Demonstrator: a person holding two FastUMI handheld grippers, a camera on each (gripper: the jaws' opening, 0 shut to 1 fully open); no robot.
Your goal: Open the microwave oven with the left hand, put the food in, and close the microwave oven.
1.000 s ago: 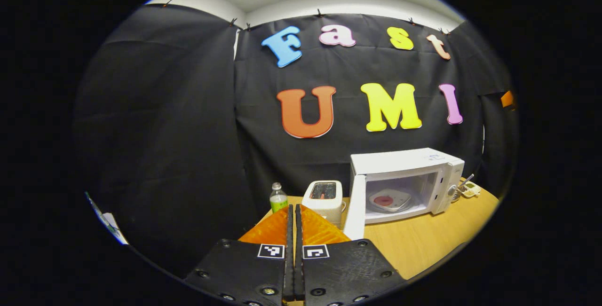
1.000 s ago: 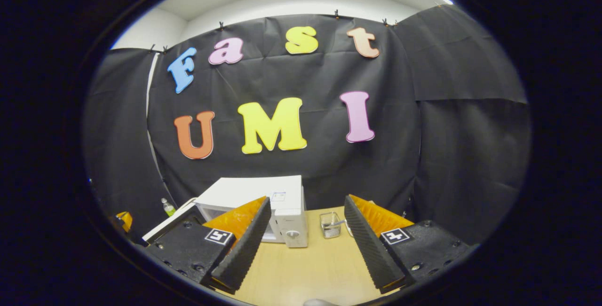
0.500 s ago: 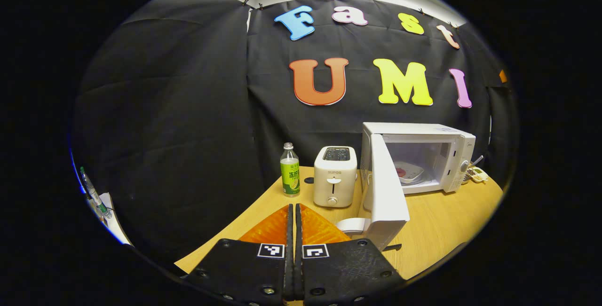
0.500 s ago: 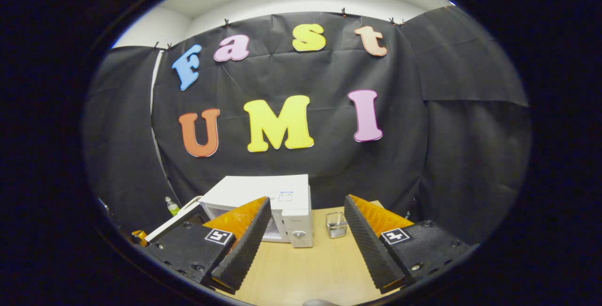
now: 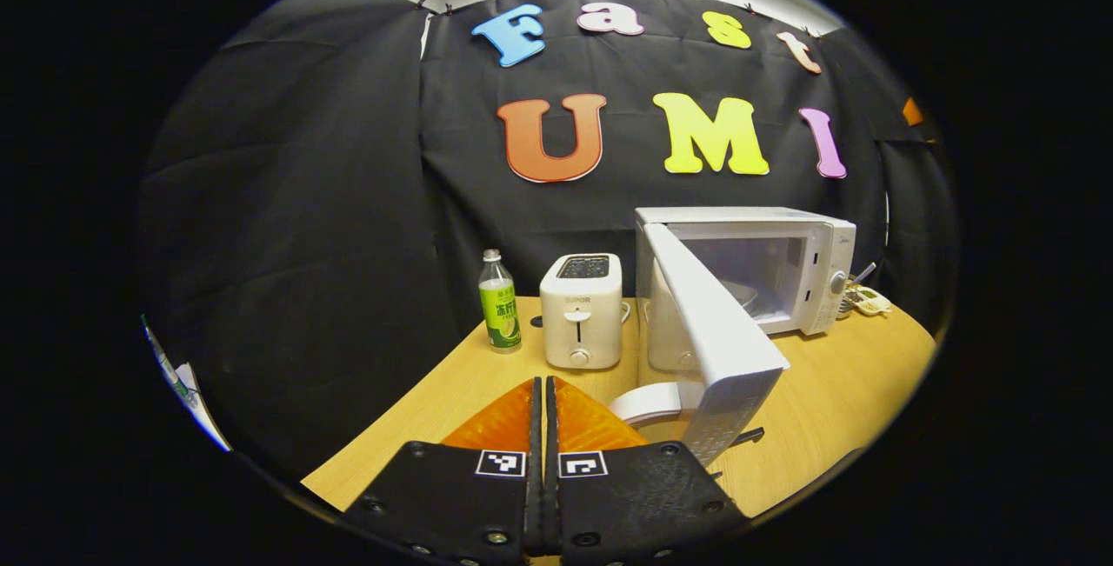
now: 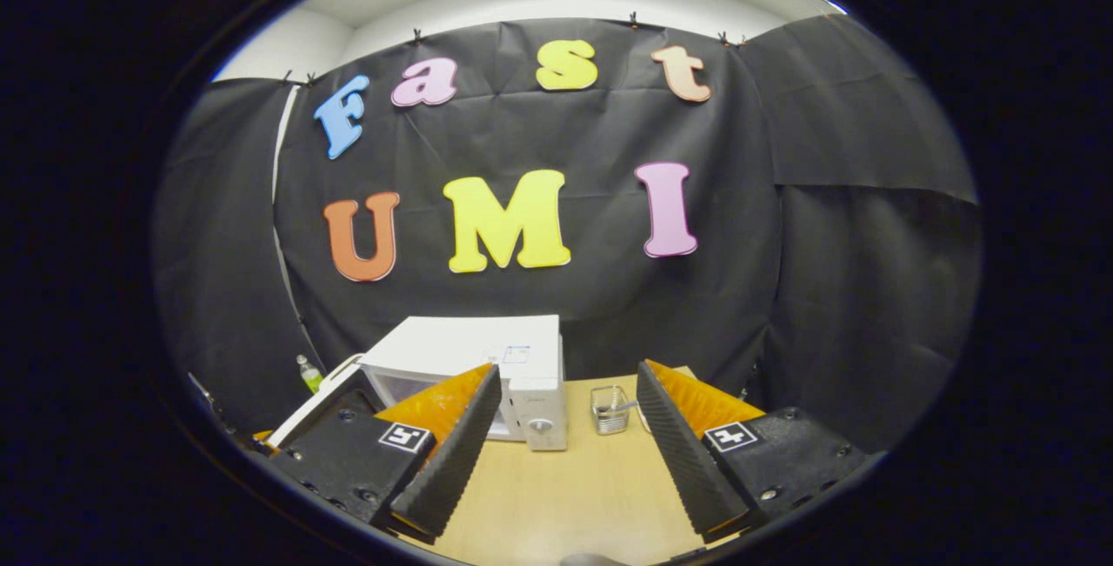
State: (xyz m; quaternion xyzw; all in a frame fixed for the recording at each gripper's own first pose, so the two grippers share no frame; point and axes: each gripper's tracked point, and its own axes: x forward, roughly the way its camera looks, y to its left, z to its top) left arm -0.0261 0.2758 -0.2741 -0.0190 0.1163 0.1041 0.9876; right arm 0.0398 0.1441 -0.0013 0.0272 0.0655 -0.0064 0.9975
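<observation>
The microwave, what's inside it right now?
Through the microwave's opening in the left gripper view, a bit of a pale plate rests on its floor. The half-open door covers the rest, so any food on the plate cannot be seen.

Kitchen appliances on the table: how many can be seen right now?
2. The toaster stands beside the green-labelled bottle; the microwave sits just to its right in the left gripper view, door part open. Others may be hidden behind that door.

wooden table (image 5: 835,392) carries microwave (image 5: 787,266), toaster (image 5: 581,309), bottle (image 5: 499,302).
</observation>
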